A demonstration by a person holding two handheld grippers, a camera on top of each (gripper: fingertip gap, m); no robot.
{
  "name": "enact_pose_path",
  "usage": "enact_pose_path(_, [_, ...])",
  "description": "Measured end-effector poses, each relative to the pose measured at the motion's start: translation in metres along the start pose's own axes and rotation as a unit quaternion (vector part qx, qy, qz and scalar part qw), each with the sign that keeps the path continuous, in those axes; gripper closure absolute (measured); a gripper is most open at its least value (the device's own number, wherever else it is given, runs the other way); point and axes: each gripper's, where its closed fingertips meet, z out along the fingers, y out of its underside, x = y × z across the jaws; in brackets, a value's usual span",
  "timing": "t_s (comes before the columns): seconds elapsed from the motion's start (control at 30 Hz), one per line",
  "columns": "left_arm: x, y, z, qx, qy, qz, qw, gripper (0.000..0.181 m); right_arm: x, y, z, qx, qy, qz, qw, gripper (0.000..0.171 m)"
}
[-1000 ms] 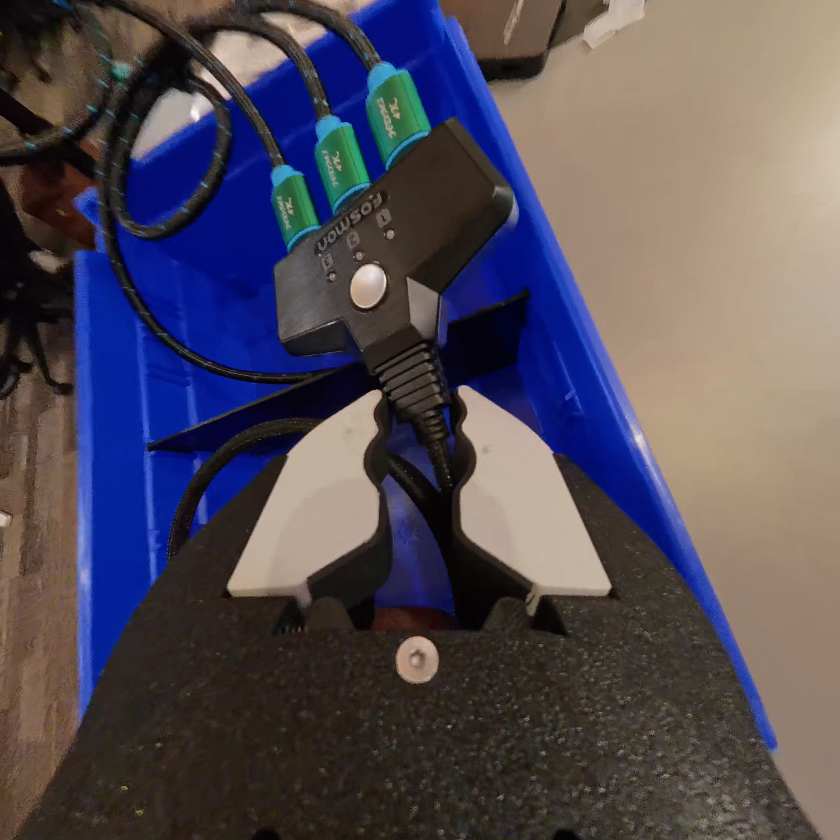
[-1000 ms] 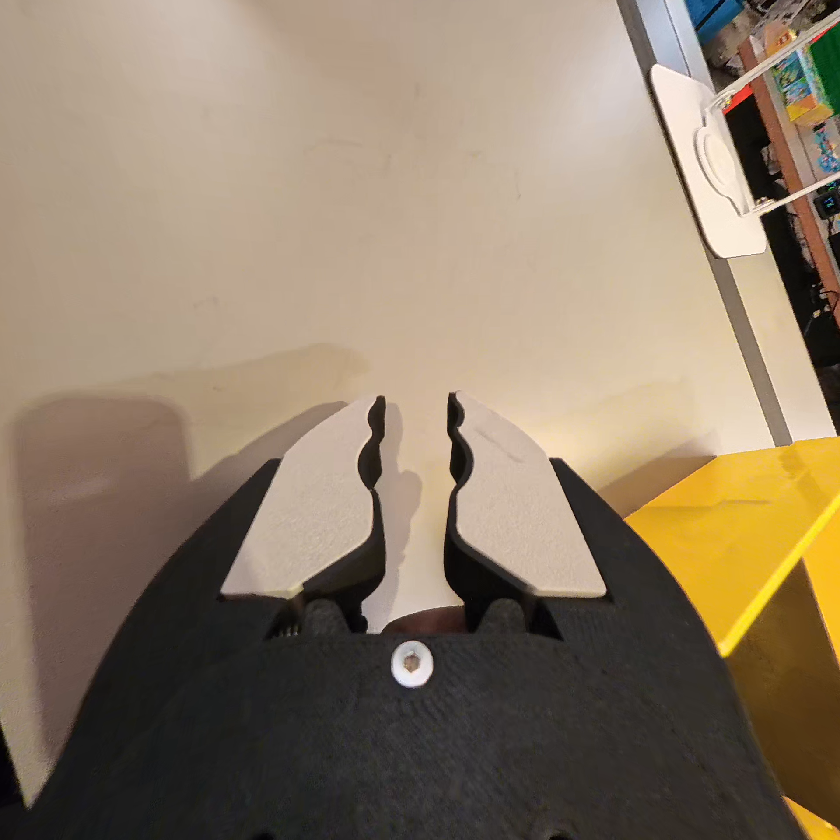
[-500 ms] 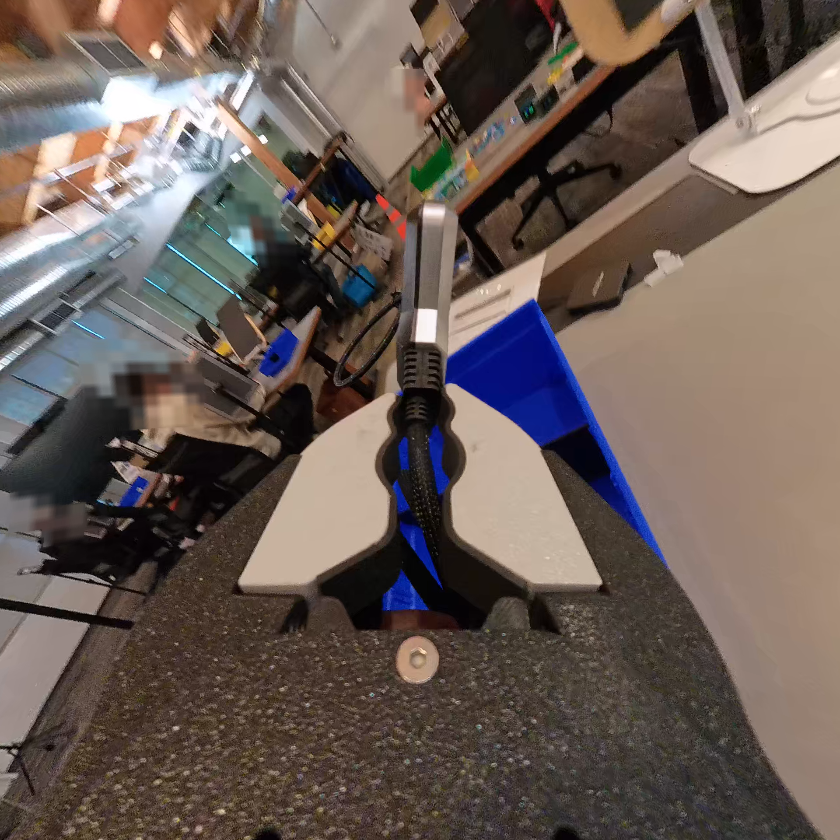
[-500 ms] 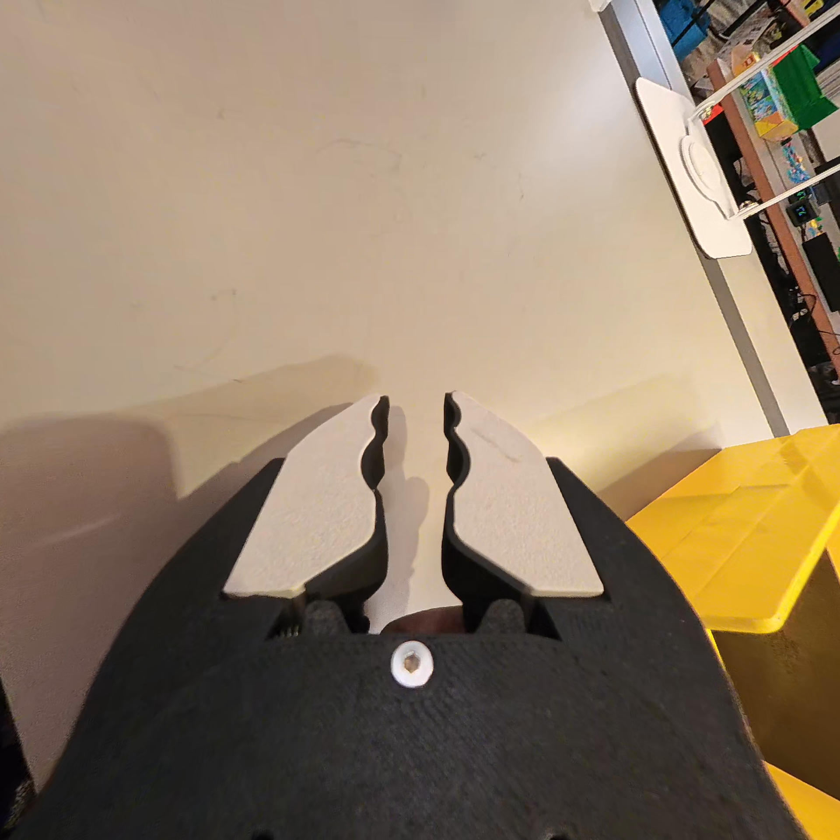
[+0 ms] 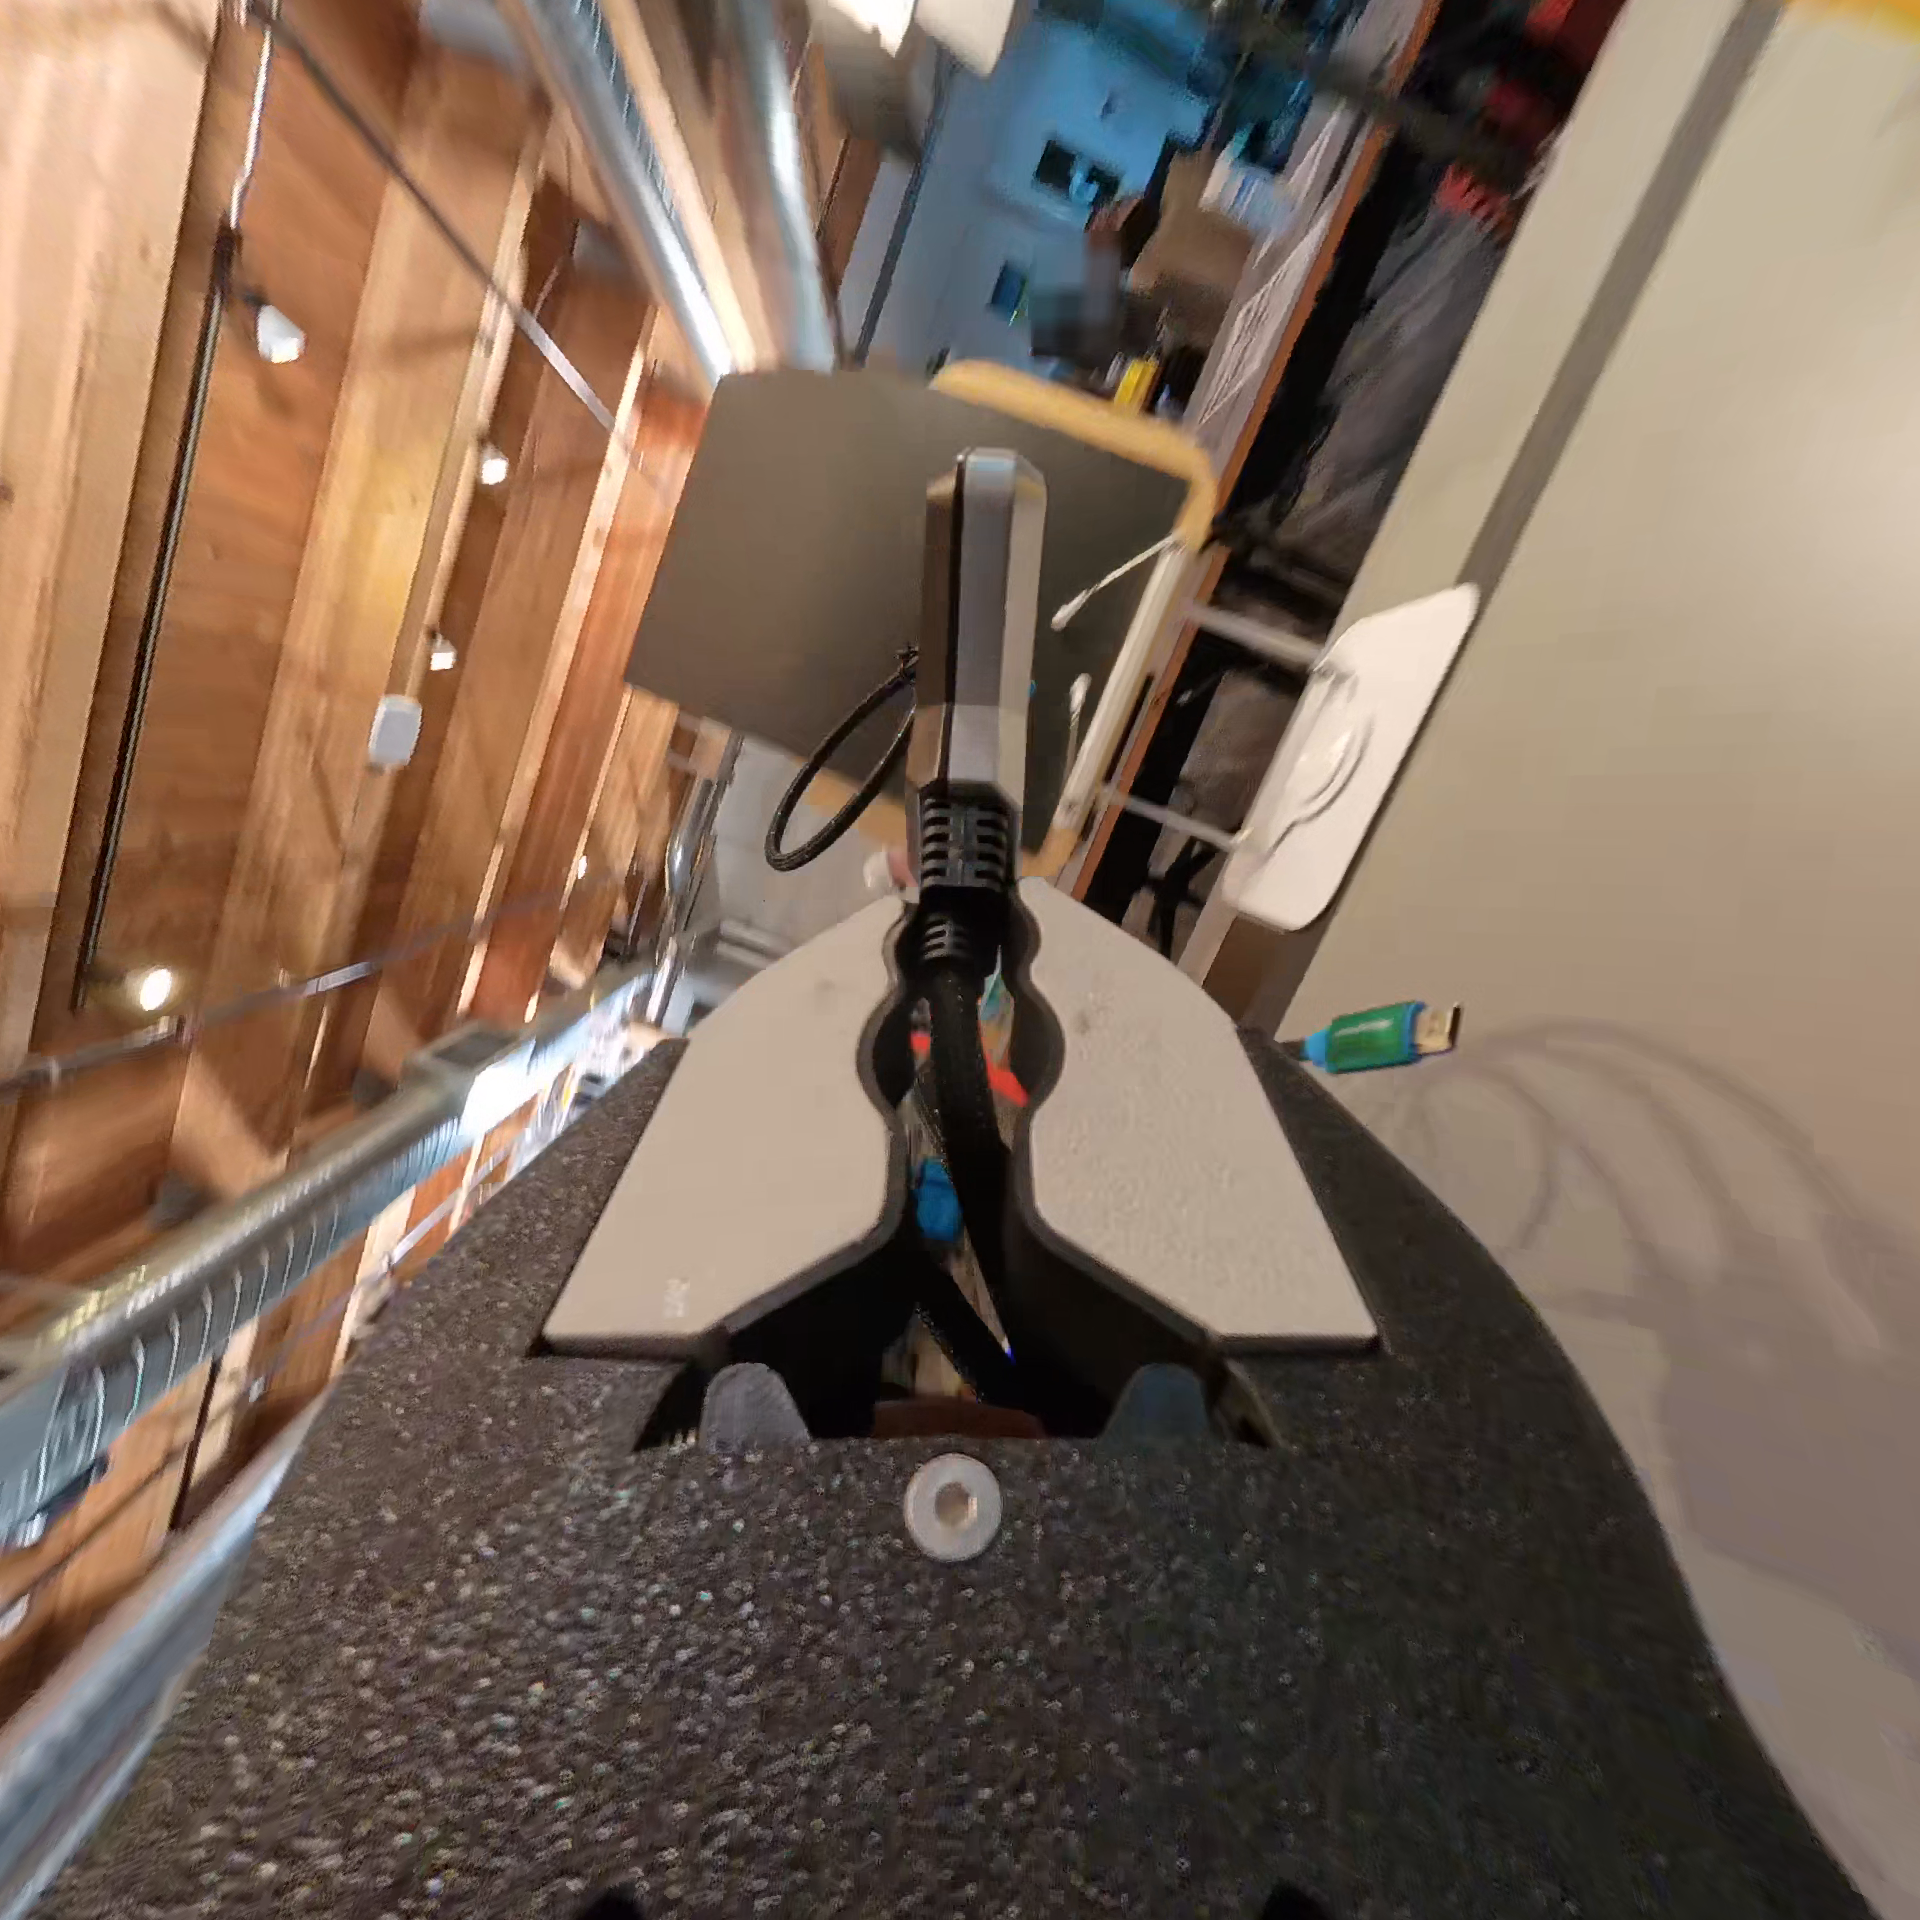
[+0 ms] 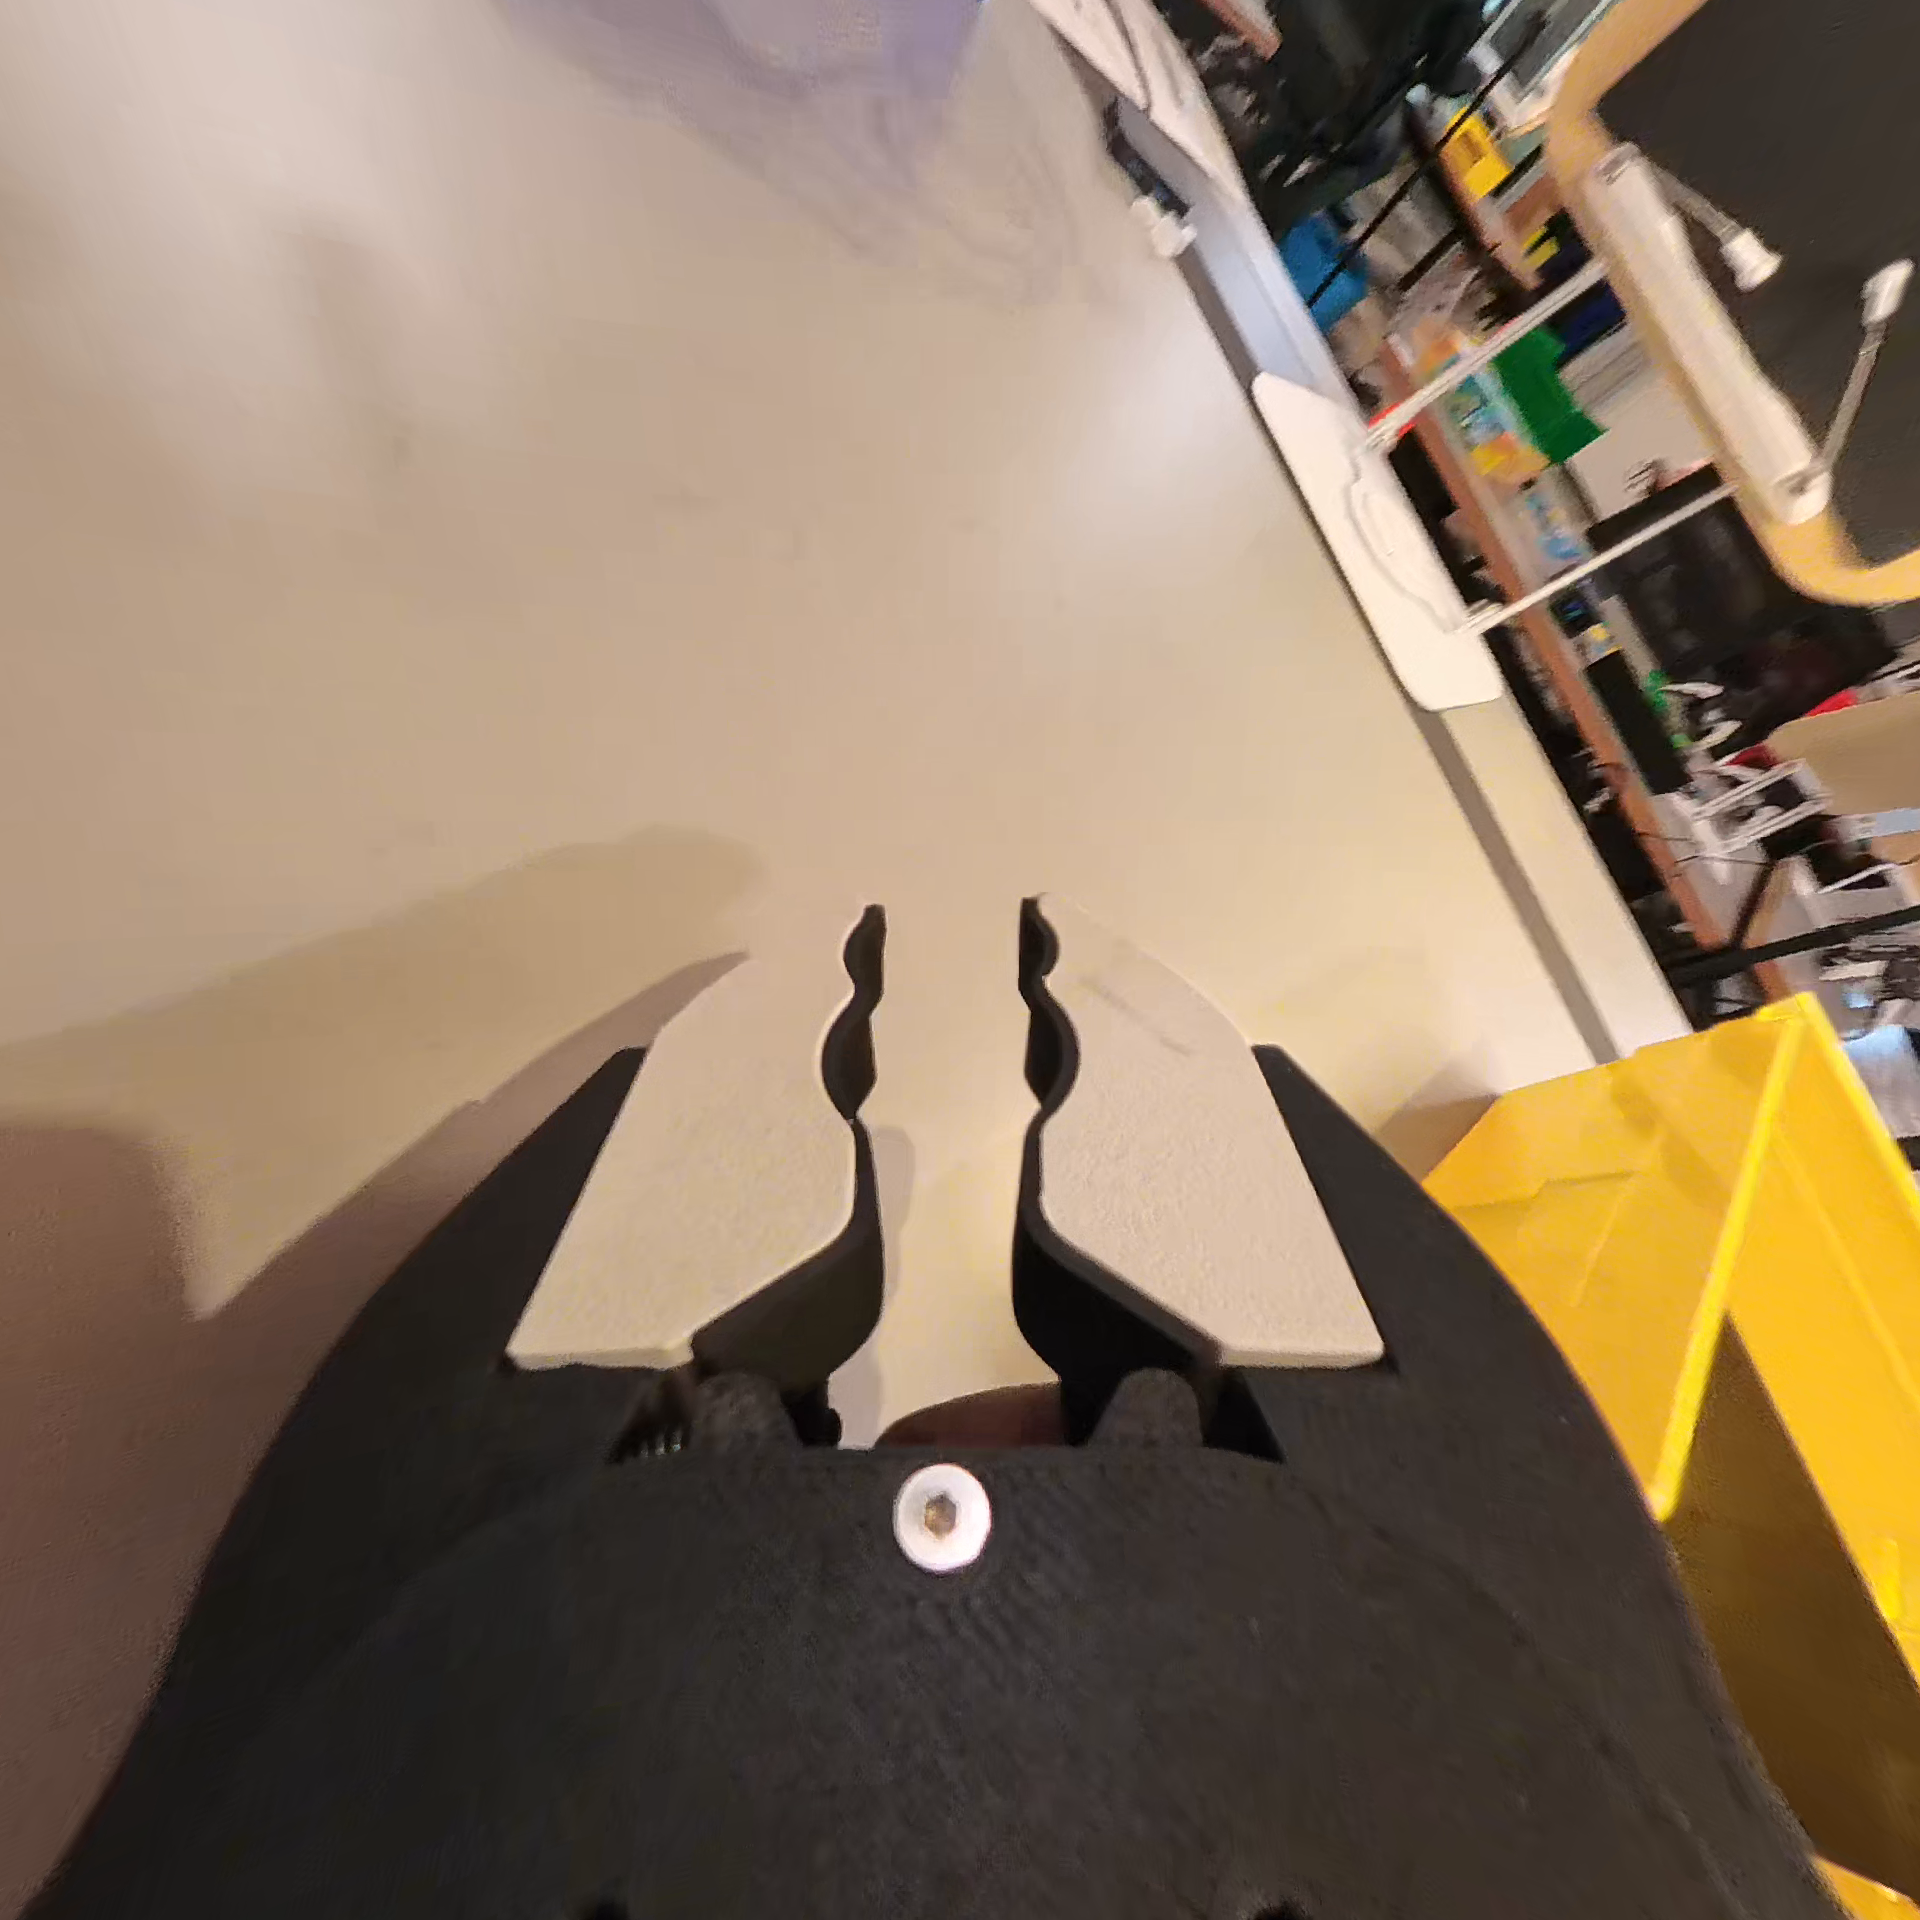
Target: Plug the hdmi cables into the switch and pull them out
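Observation:
My left gripper [image 5: 958,920] is shut on the black braided cable [image 5: 966,1081] of the HDMI switch [image 5: 977,623]. It holds the black switch up in the air, edge-on to the camera, just beyond the fingertips. A green HDMI plug [image 5: 1377,1034] with a blue collar and a bare metal end hangs free at the right, over the beige table [image 5: 1714,831]. A thin black cable loop [image 5: 831,790] hangs left of the switch. My right gripper [image 6: 951,920] is open and empty above the table [image 6: 623,571].
A yellow bin [image 6: 1683,1247] stands at the right of the right gripper. A white flat stand base [image 6: 1371,551] sits at the table's far edge and also shows in the left wrist view [image 5: 1351,748]. A dark panel with a wooden rim [image 5: 821,582] is behind the switch. My hands' fingertips stand some 35 cm from each other.
My left gripper has lifted the switch out of the blue bin and swung it up and rightward; the bin has left its view. My right gripper has tilted up a little and stays open.

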Motion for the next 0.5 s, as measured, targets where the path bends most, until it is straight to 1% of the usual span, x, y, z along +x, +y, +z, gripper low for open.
enact_pose_path(0.1, [0.050, -0.035, 0.002, 0.054, 0.028, 0.040, 0.997, 0.167, 0.008, -0.009, 0.001, 0.020, 0.048, -0.036, 0.998, 0.142])
enact_pose_path(0.2, [0.104, -0.056, 0.002, 0.099, 0.058, 0.068, 0.991, 0.167, 0.019, -0.023, -0.002, 0.058, 0.109, -0.073, 0.990, 0.132])
enact_pose_path(0.33, [0.169, -0.067, -0.002, 0.138, 0.112, 0.065, 0.982, 0.167, 0.023, -0.038, -0.004, 0.096, 0.154, -0.105, 0.978, 0.126])
enact_pose_path(0.43, [0.207, -0.070, -0.009, 0.160, 0.157, 0.063, 0.972, 0.167, 0.016, -0.038, 0.004, 0.088, 0.175, -0.151, 0.969, 0.124])
enact_pose_path(0.5, [0.226, -0.071, -0.014, 0.172, 0.175, 0.089, 0.965, 0.167, 0.010, -0.036, 0.011, 0.068, 0.179, -0.191, 0.963, 0.124])
